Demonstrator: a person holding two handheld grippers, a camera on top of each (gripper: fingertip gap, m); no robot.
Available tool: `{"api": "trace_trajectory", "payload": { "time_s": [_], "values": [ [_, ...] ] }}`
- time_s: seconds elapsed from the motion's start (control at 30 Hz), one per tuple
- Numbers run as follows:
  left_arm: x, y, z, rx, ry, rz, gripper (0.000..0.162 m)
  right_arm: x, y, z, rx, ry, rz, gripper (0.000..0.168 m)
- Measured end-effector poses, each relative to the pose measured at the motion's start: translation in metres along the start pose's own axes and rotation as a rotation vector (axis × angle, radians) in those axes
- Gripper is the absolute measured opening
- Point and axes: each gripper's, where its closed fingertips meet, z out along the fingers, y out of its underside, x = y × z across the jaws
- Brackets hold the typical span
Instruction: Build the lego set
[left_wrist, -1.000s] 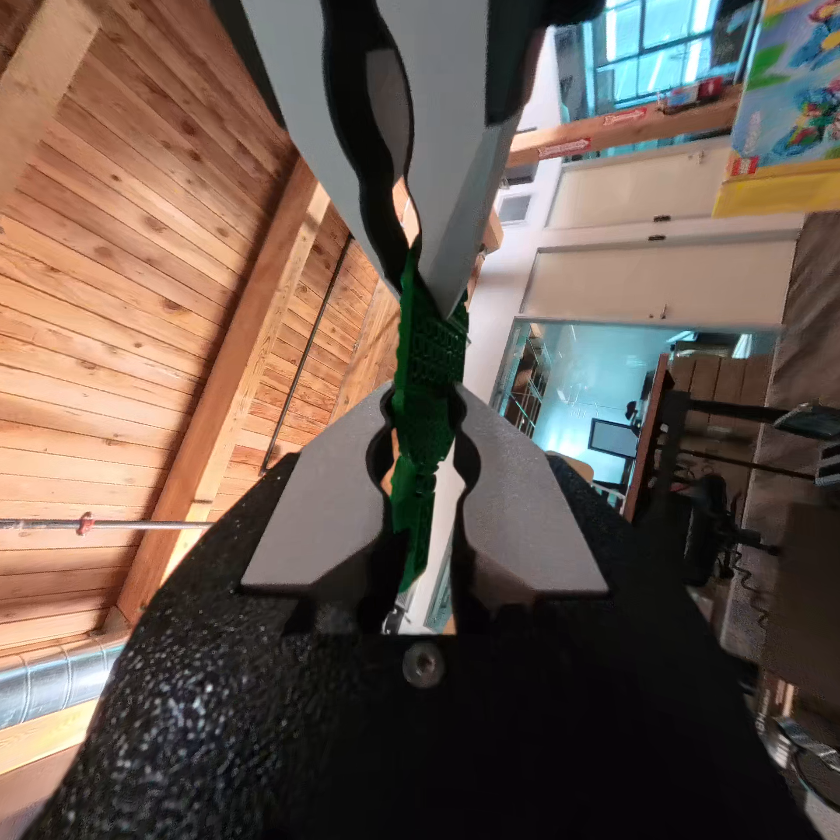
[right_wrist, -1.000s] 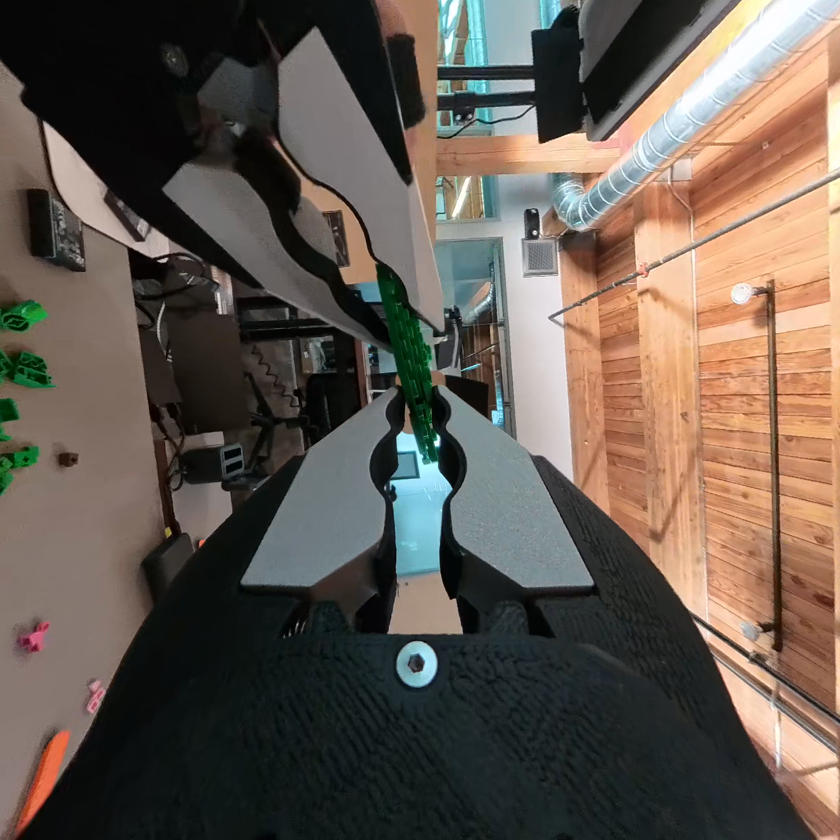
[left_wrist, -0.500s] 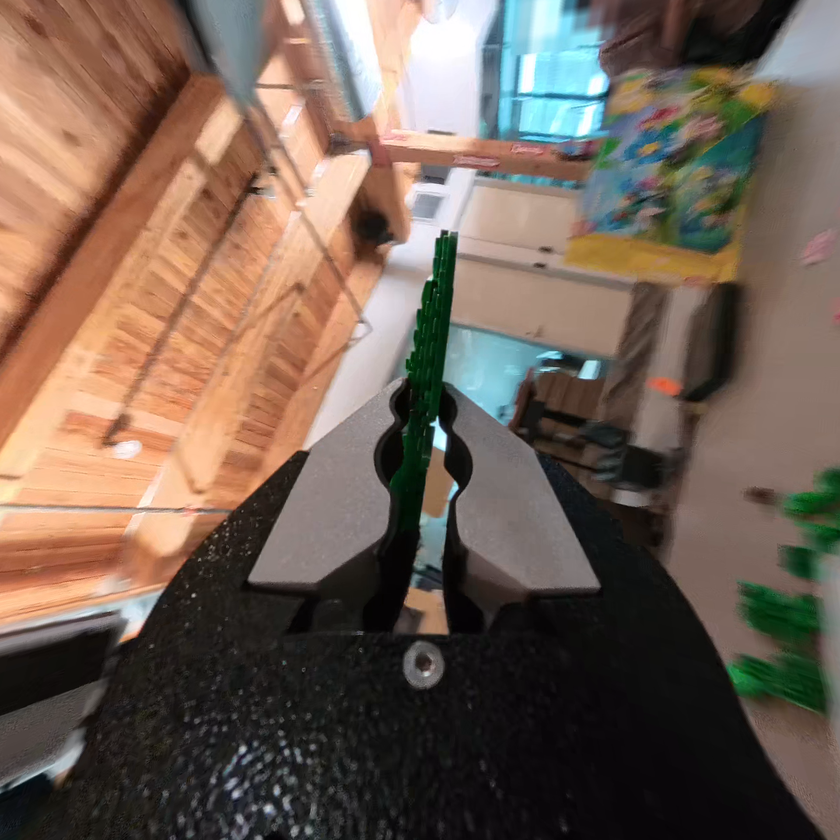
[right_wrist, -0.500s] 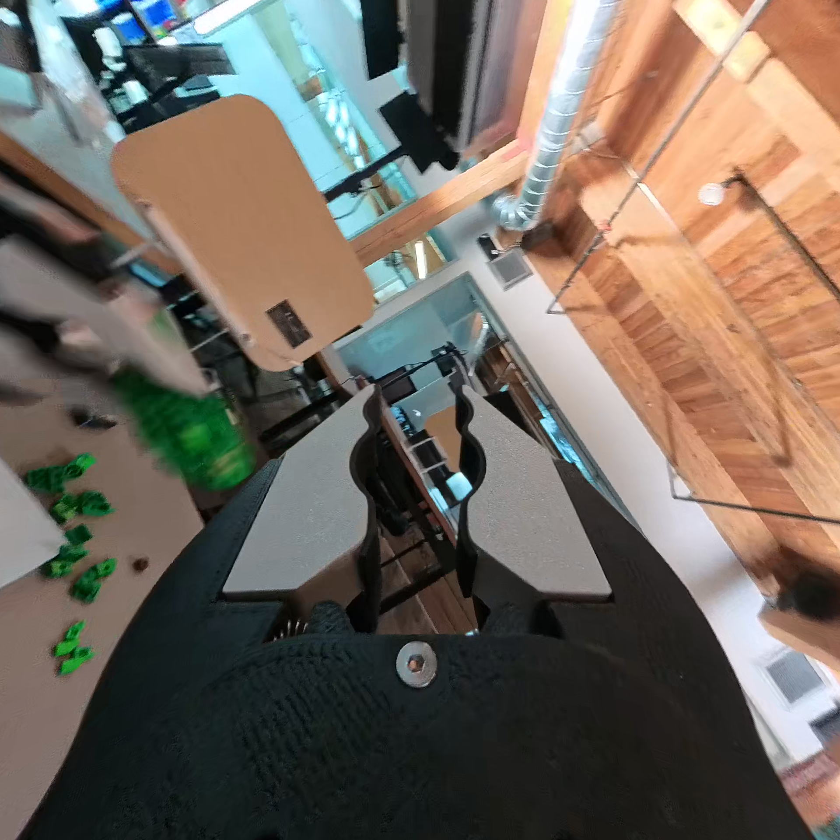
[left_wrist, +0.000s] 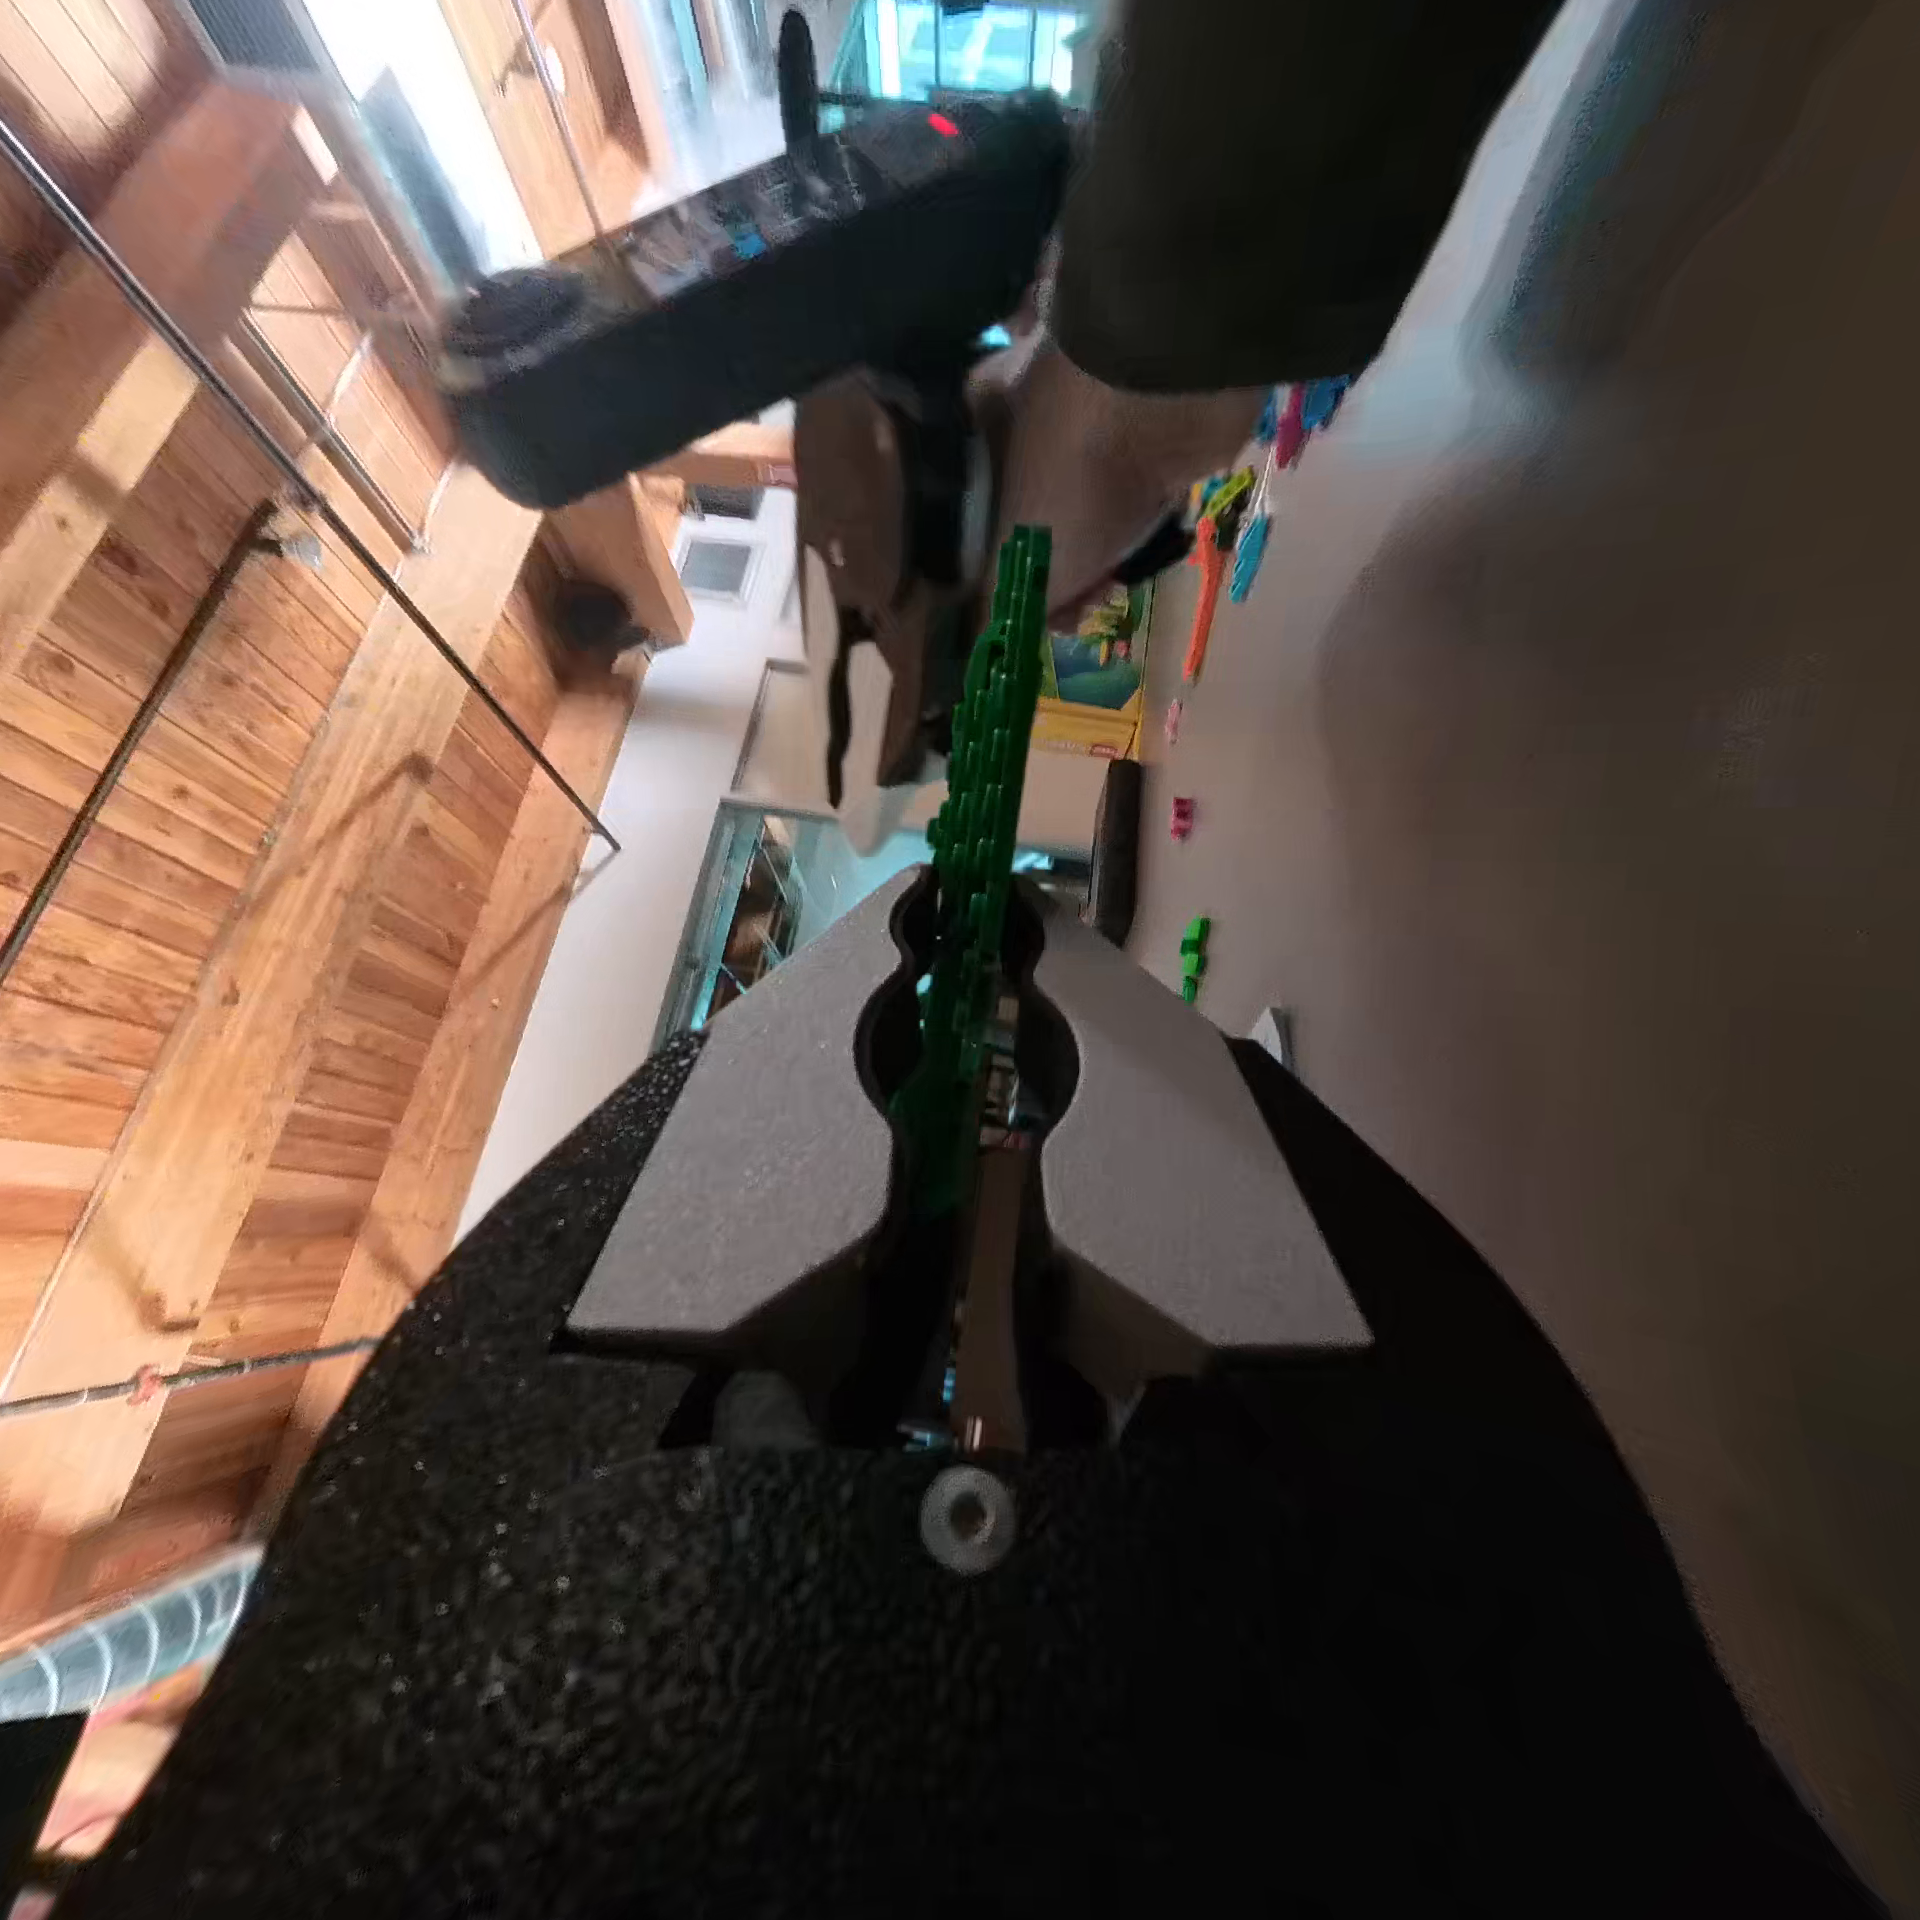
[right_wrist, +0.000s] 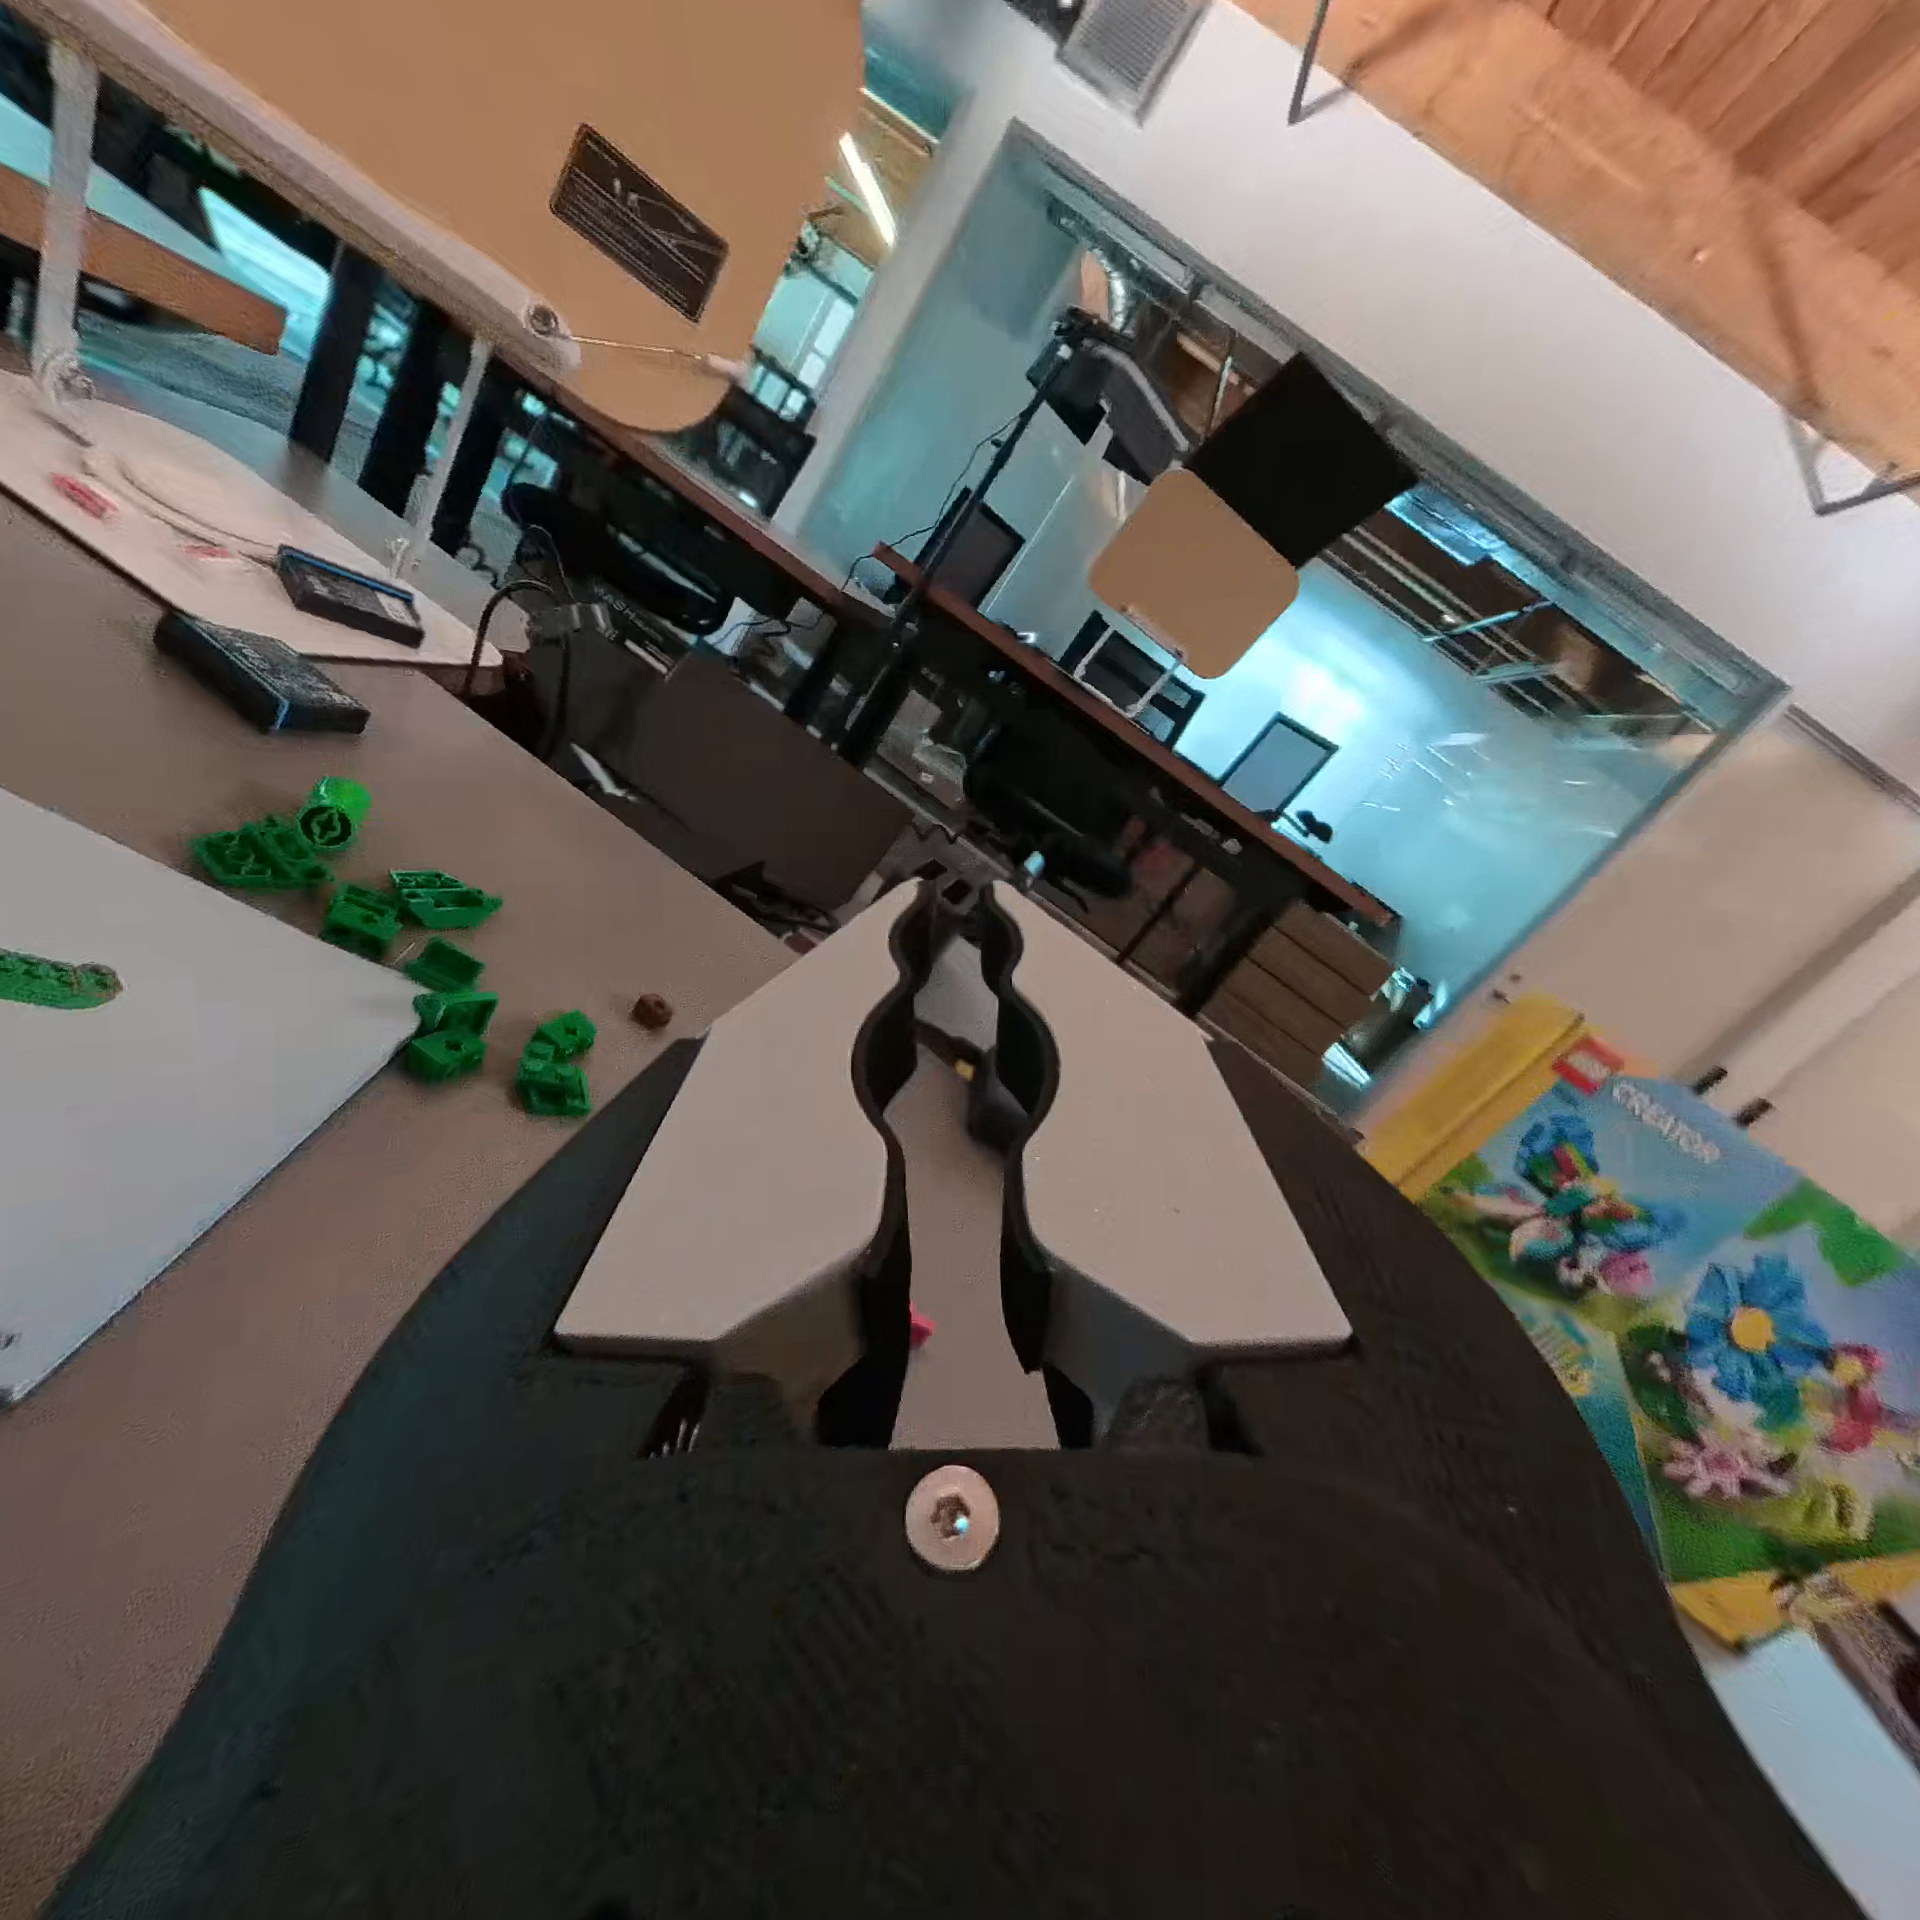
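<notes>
table (right_wrist: 260, 1330): big brownish-grey surface, everything's sitting on it. shows up sideways and blurry in the left wrist view too

white sheet (right_wrist: 156, 1101): flat on the table at the left of the right wrist view, with one green lego bit (right_wrist: 57, 982) lying on it near the edge of the shot

lego box (right_wrist: 1704, 1340): colourful box with flowers pictured on the front, standing on the table off to the right of the right gripper

right gripper (right_wrist: 954, 935): up above the table and holding nothing. fingers have a narrow gap, you can see the table straight through between them

left gripper (left_wrist: 971, 925): tipped sideways, fingers clamped tight on the green plate

green plate (left_wrist: 987, 790): long dark green studded lego piece, seen edge-on, sticking out past the left fingertips and up in the air, not touching the table

black devices (right_wrist: 265, 675): two flat dark slabs lying farther back on the table, near each other

loose green pieces (right_wrist: 447, 997): bunch of little bright green bricks scattered on the table just beside the white sheet's corner

other loose bits (left_wrist: 1242, 520): orange, blue, pink small parts on the table in the left wrist view, too blurred to say what they are

brown stud (right_wrist: 651, 1008): tiny round brown piece on its own, near the green ones
</notes>
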Motion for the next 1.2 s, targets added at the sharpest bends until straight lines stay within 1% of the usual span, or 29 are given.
{"api": "trace_trajectory", "payload": {
  "time_s": [0.1, 0.17, 0.2, 0.27, 0.4, 0.57, 0.67, 0.73, 0.8, 0.87, 0.97, 1.1, 1.2],
  "values": [
    [-0.001, -0.003, 0.0, 0.037, 0.007, -0.035, 0.009, 0.007, 0.011, -0.009, 0.007, 0.079, 0.034, 0.007],
    [-0.004, -0.003, -0.005, 0.056, -0.007, -0.042, 0.009, 0.009, 0.018, -0.011, 0.007, 0.11, -0.027, 0.005],
    [-0.004, -0.001, -0.007, 0.057, -0.006, -0.045, 0.009, 0.003, 0.021, -0.01, 0.002, 0.079, -0.078, 0.001],
    [-0.005, 0.005, -0.01, 0.046, -0.008, -0.065, 0.009, -0.01, 0.025, -0.006, -0.019, 0.027, -0.144, 0.0],
    [-0.005, 0.011, -0.011, 0.043, -0.003, -0.125, 0.009, -0.019, 0.025, -0.004, -0.022, 0.008, -0.191, 0.0],
    [0.003, 0.008, -0.012, 0.056, 0.034, -0.129, 0.009, -0.013, 0.029, -0.003, -0.031, 0.016, -0.152, 0.0],
    [0.01, 0.006, -0.011, 0.062, 0.072, -0.14, 0.009, -0.019, 0.044, 0.002, -0.107, -0.027, -0.171, 0.0],
    [0.015, 0.007, -0.01, 0.059, 0.093, -0.145, 0.009, -0.022, 0.047, 0.004, -0.124, -0.05, -0.169, 0.0],
    [0.018, 0.008, -0.01, 0.057, 0.106, -0.153, 0.009, -0.024, 0.044, 0.004, -0.113, -0.08, -0.118, 0.0],
    [0.019, 0.008, -0.01, 0.059, 0.112, -0.161, 0.009, -0.031, 0.047, 0.004, -0.135, -0.158, -0.026, 0.0],
    [0.021, 0.007, -0.01, 0.066, 0.12, -0.159, 0.009, -0.034, 0.052, 0.002, -0.174, -0.234, 0.04, 0.0],
    [0.023, 0.007, -0.009, 0.071, 0.122, -0.154, 0.009, -0.053, 0.063, -0.003, -0.288, -0.409, 0.139, 0.0],
    [0.023, 0.007, -0.009, 0.072, 0.12, -0.156, 0.01, -0.063, 0.067, -0.007, -0.356, -0.517, 0.28, 0.008]
  ]
}}
